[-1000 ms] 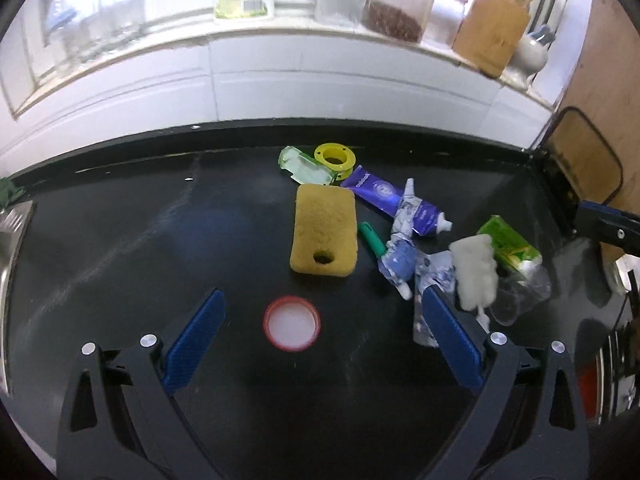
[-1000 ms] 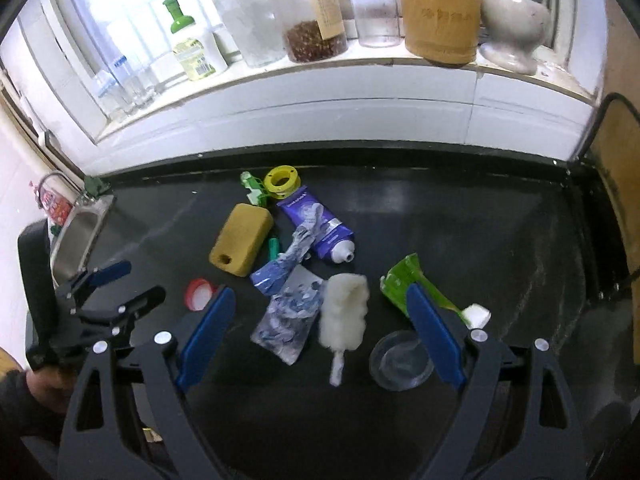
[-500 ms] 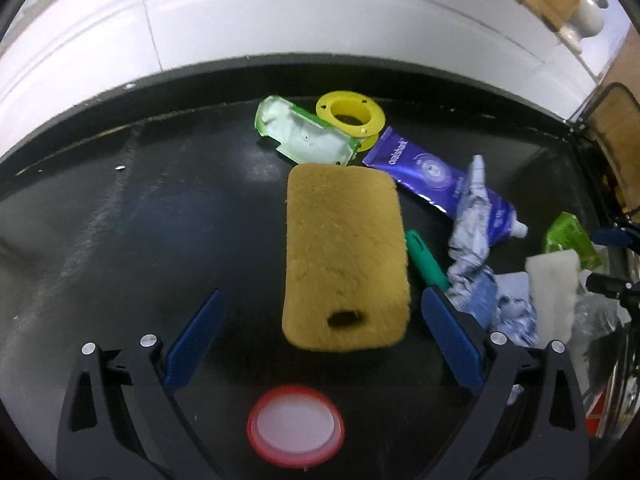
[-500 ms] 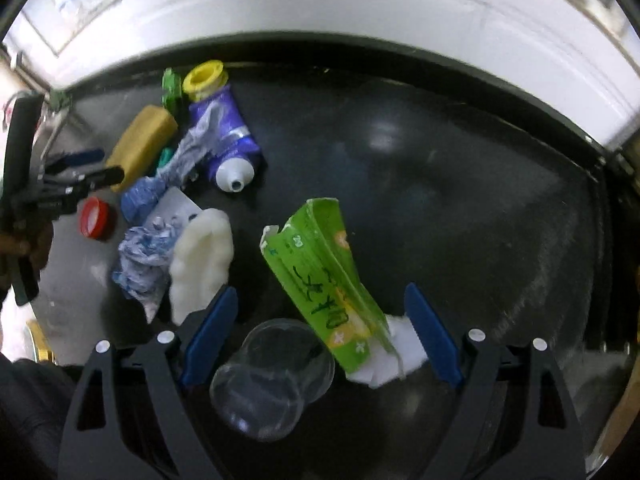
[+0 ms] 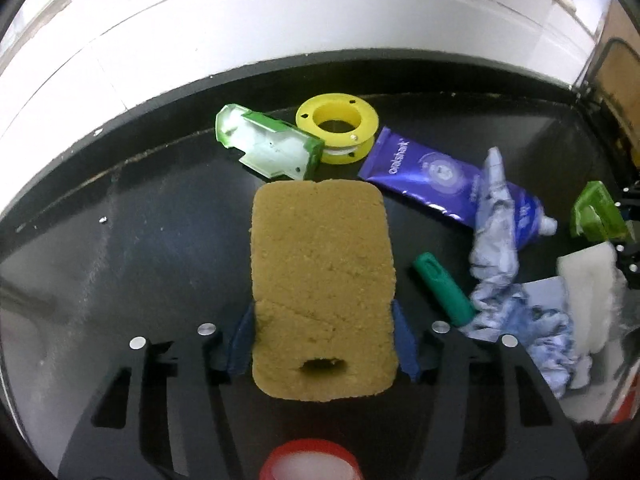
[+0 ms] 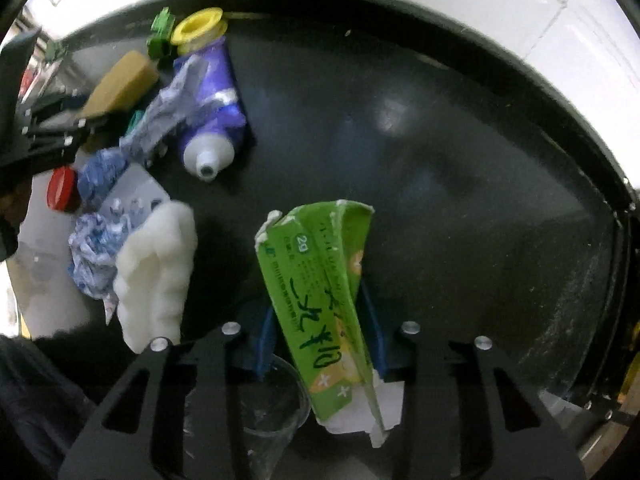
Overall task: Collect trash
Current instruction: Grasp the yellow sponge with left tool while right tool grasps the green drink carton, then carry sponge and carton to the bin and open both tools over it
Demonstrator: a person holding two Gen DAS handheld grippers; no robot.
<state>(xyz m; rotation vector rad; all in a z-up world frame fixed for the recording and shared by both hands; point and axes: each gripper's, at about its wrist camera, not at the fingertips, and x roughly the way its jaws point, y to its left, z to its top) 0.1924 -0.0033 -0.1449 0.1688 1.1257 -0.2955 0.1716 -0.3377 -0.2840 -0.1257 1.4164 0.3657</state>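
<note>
In the left wrist view my left gripper (image 5: 322, 344) is shut on the near end of a yellow-brown sponge (image 5: 320, 264) with a hole in it; blue pads press both its sides. In the right wrist view my right gripper (image 6: 320, 340) is shut on a torn green carton (image 6: 320, 292) with handwriting on it. The sponge (image 6: 120, 80) and left gripper also show at the far left of the right wrist view. The carton (image 5: 596, 212) shows at the right edge of the left wrist view.
On the black counter (image 6: 440, 160) lie a purple tube (image 5: 448, 180), a yellow spool (image 5: 338, 126), a green clear plastic piece (image 5: 268, 146), a green cap (image 5: 440, 296), crumpled blue wrappers (image 5: 516, 304), a white fluffy pad (image 6: 156, 272), a red lid (image 5: 310, 460) and a clear cup (image 6: 272, 412). A white tiled wall runs behind.
Both grippers moved forward and closed. The left one closed on the sponge, passing over the red lid. The right one closed on the green carton.
</note>
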